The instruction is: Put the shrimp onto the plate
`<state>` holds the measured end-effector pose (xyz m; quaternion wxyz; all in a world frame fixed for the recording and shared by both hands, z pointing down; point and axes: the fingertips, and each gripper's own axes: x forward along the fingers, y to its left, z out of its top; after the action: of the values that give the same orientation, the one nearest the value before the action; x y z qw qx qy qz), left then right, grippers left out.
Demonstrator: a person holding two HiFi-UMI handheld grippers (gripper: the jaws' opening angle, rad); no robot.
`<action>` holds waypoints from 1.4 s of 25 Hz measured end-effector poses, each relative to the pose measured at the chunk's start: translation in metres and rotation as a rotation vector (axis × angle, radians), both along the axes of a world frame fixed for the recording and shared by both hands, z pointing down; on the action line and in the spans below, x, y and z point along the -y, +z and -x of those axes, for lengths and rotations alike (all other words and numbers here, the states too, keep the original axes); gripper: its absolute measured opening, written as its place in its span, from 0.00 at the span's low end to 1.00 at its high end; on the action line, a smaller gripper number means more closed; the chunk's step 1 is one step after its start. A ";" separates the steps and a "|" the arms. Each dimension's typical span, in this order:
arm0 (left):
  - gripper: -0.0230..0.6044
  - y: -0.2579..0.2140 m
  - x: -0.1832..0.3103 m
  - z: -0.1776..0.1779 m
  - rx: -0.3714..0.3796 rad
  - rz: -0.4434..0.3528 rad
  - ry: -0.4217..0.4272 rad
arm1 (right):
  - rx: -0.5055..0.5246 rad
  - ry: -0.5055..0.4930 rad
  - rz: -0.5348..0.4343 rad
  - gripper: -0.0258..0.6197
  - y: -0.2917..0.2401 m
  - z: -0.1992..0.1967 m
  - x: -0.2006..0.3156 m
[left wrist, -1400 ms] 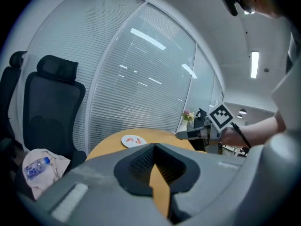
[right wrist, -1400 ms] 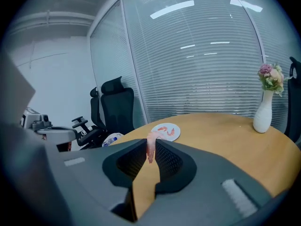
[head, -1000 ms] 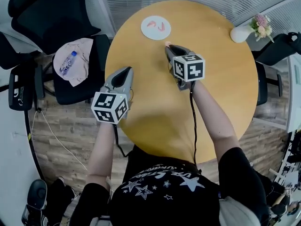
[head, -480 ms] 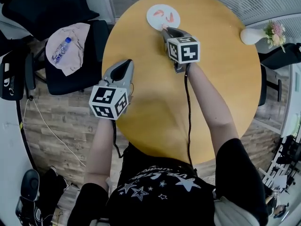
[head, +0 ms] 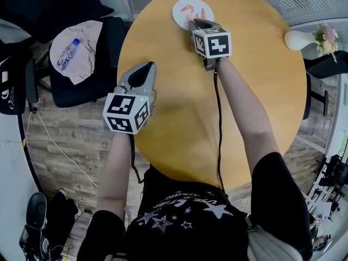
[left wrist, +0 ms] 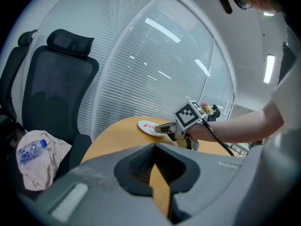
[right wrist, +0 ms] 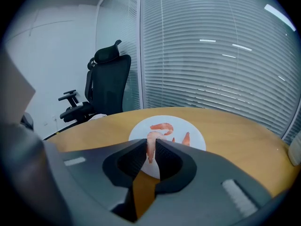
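Left gripper jaws were closed on nothing; right gripper jaws pinched a shrimp at the plate's near rim.
A bottle lay on cloth on a chair left of the round table. The pale pink, curled shrimp hung tail down; two more shrimps lay on the white plate. A vase stood far right.
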<state>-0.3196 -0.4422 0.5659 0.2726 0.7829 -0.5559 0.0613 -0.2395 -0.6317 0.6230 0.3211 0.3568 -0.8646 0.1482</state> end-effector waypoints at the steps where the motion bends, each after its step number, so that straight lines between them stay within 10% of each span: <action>1: 0.04 0.001 0.001 0.001 0.000 0.001 -0.002 | 0.001 -0.002 0.001 0.13 0.001 0.001 0.002; 35: 0.04 0.003 -0.010 -0.001 -0.010 0.020 -0.014 | 0.005 0.047 0.145 0.14 0.006 0.002 0.010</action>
<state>-0.3184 -0.4326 0.5692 0.2837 0.7763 -0.5595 0.0611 -0.2410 -0.6414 0.6294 0.3406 0.3523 -0.8438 0.2187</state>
